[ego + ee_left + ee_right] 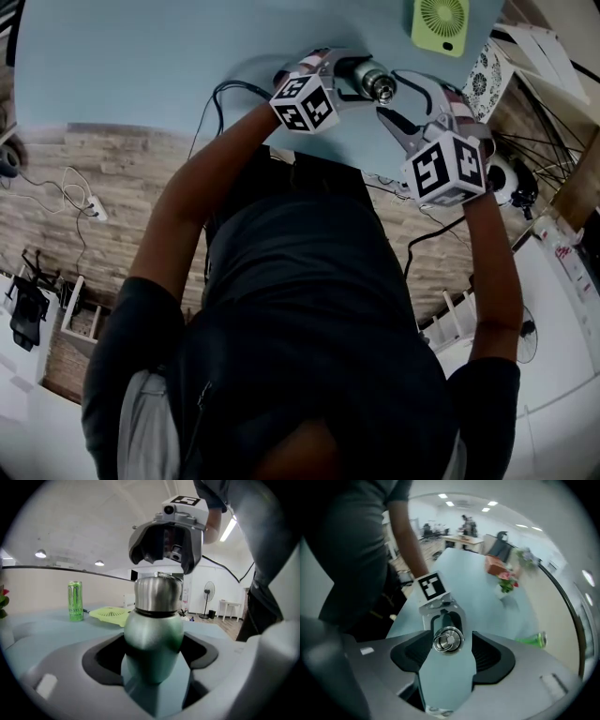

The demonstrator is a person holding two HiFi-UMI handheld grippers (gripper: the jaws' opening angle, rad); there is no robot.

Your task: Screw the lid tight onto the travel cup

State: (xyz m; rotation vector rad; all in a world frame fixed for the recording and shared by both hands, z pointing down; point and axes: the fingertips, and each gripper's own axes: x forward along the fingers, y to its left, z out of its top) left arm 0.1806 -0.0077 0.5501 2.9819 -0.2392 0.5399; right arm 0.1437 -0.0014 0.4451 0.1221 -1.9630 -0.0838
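Head view, upper middle: travel cup held over the bench, lid already seated; tightness unreadable, final turns probably left. Left gripper view, centre: left claw clamped on the green cup body. Right gripper view, centre: right claw spread, aligned with the lid's ringed top, apparently untouched.

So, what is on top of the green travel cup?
A silver lid sits on the travel cup. The right gripper hangs above the lid, jaws apart. The lid covers the cup's mouth and thread, so how far it is screwed down cannot be seen.
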